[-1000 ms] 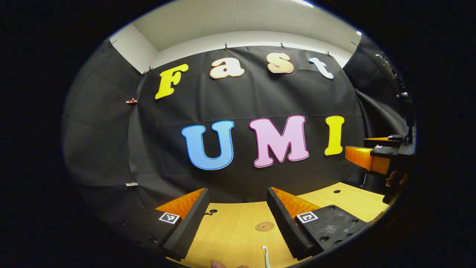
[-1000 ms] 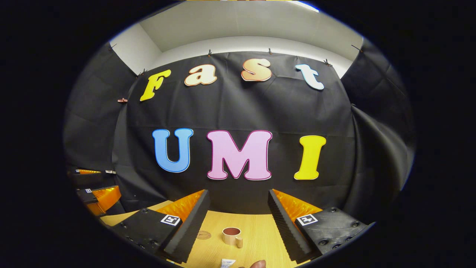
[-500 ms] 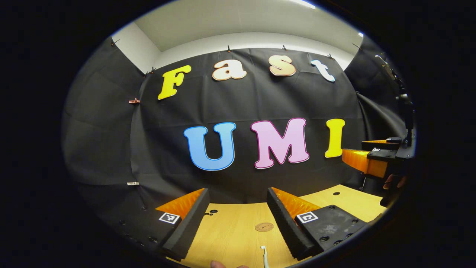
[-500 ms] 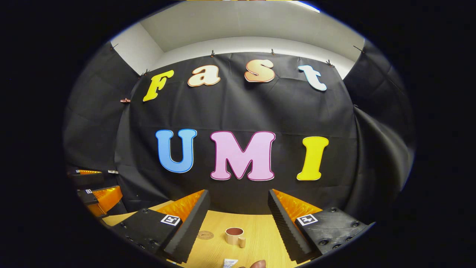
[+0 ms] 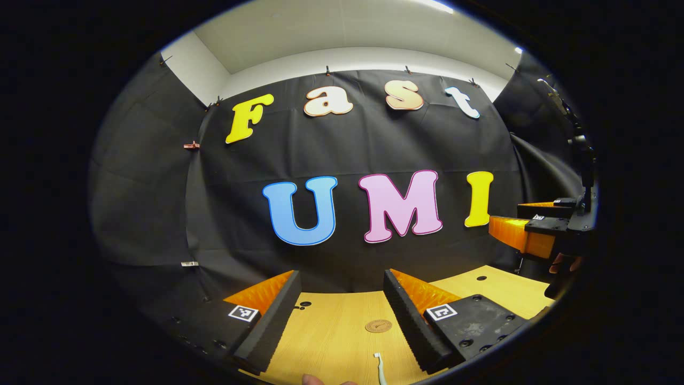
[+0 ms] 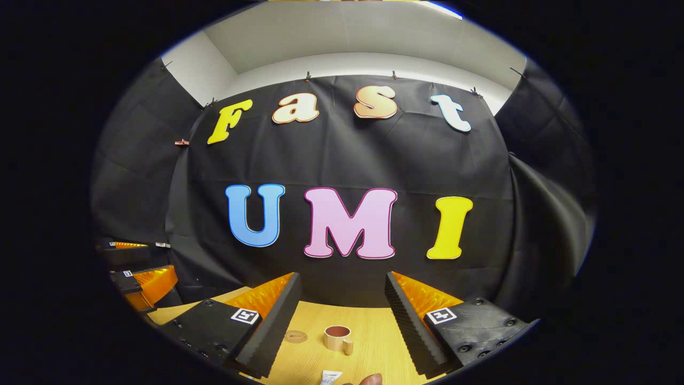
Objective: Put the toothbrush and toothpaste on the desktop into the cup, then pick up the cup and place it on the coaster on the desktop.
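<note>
Hovering with both the left gripper (image 5: 342, 315) and right gripper (image 6: 342, 315) released, you risk knocking the cup (image 6: 337, 338) over reaching for the toothpaste (image 6: 329, 377).

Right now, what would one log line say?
left gripper open | right gripper open | toothbrush, toothpaste on desk | cup empty, beside coaster

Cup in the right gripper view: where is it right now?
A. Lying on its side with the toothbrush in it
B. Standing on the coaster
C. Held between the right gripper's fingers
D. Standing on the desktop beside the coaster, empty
D. The cup stands upright on the wooden desktop, apart from the coaster at its side, with nothing sticking out of it, and the right gripper hangs open above.
</note>
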Motion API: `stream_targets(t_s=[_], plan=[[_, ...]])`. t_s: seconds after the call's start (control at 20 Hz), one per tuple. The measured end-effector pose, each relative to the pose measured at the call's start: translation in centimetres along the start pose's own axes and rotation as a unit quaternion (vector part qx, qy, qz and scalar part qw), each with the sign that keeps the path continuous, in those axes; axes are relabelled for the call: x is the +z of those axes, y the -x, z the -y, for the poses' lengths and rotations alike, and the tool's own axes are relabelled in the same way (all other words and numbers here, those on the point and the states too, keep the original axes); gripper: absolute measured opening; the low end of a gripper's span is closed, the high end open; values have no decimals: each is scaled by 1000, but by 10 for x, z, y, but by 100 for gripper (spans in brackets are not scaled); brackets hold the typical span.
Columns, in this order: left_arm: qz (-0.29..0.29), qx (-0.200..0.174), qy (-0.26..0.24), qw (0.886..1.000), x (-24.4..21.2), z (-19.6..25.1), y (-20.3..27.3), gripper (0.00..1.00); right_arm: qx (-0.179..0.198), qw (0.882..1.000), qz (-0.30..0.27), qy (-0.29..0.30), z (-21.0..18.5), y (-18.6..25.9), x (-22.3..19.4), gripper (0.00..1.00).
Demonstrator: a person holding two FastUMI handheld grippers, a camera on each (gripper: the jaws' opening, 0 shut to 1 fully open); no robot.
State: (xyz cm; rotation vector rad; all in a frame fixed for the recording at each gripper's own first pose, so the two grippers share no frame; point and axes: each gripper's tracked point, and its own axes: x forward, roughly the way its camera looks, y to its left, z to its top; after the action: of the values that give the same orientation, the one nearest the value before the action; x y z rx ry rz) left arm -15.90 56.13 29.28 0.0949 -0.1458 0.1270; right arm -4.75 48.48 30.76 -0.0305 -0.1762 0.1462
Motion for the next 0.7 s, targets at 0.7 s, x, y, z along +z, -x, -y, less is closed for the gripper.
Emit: stream_targets(t_s=[0.7], plan=[[-80, -47, 6, 996, -72, 16, -8, 98, 19, 989, -142, 27, -4, 14, -98, 96]])
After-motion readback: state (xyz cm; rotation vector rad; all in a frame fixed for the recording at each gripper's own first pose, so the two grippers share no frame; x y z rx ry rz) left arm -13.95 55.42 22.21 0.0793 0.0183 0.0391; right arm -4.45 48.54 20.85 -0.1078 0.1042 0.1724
